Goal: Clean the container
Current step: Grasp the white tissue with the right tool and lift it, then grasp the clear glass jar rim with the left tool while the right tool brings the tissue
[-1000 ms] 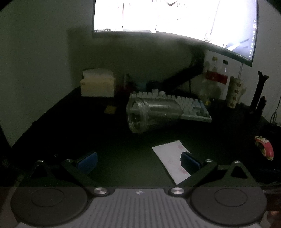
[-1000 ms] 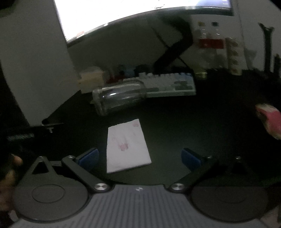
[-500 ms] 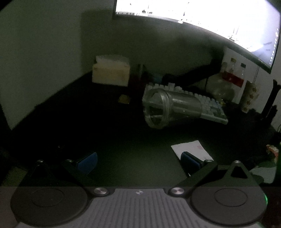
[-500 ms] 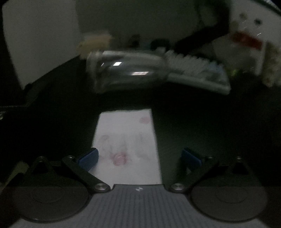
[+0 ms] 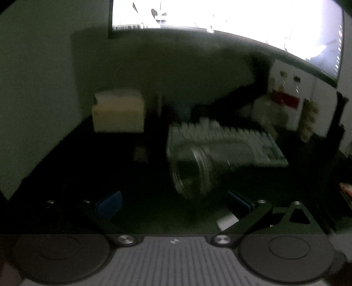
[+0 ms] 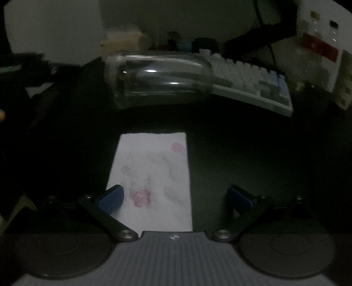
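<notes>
A clear plastic container (image 5: 198, 169) lies on its side on the dark desk, its open mouth toward my left gripper (image 5: 173, 202), which is open and empty a short way in front of it. In the right wrist view the container (image 6: 160, 81) lies across the frame. A white tissue with pink flower prints (image 6: 154, 178) lies flat on the desk below it. My right gripper (image 6: 176, 198) is open and empty just above the tissue's near end. A corner of the tissue (image 5: 227, 221) shows by my left gripper's right finger.
A white keyboard (image 5: 237, 140) lies just behind the container, also visible in the right wrist view (image 6: 248, 83). A cream box (image 5: 118, 114) stands at the back left. A lit monitor (image 5: 242, 19) hangs above. Bottles and a patterned cup (image 5: 308, 118) stand at the back right.
Both grippers have moved closer: the left toward the container's mouth, the right forward and down over the tissue. Both stay open.
</notes>
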A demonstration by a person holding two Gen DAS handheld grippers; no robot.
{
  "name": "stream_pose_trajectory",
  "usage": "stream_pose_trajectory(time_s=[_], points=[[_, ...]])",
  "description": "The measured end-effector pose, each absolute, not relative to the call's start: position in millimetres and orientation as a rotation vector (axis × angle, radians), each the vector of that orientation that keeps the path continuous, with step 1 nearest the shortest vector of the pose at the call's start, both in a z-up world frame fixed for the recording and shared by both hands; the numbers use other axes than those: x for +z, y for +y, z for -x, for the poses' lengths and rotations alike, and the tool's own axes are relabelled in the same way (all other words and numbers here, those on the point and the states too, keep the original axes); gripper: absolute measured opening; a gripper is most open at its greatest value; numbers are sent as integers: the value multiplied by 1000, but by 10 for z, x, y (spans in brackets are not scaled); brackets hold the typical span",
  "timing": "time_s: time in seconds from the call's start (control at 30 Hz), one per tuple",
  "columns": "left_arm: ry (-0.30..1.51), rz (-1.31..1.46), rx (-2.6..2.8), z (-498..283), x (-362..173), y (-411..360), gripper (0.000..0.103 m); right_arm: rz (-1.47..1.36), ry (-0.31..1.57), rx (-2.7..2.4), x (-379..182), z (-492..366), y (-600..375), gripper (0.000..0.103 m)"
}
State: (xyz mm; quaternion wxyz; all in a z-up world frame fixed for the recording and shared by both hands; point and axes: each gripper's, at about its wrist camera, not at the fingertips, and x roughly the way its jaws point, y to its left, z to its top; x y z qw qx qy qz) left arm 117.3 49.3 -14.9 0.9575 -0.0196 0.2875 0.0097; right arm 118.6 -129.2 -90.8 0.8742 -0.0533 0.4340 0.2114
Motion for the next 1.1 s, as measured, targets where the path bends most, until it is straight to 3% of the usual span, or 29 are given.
stream_pose_trajectory(time_s=[0.07,0.13,0.17,0.2,0.67,1.1], points=[[595,22,5,-1329,-176,460,102,109,900,425,-859,-1171,-1309,75],[646,33,-50,-1452,-266,434,102,101,897,426,-805,-1143,-1323,24],[656,47,-78,-1487,-311,425,102,91,909,417,-791,-1157,-1335,6],[661,59,-100,-1512,-354,417,102,93,923,406,-779,-1177,-1340,3],[680,189,-145,-1733,-741,506,102,-83,804,317,-248,-1366,-2035,3],[655,65,-109,-1927,-789,-61,100,-112,770,455,-356,-1668,-2421,3]])
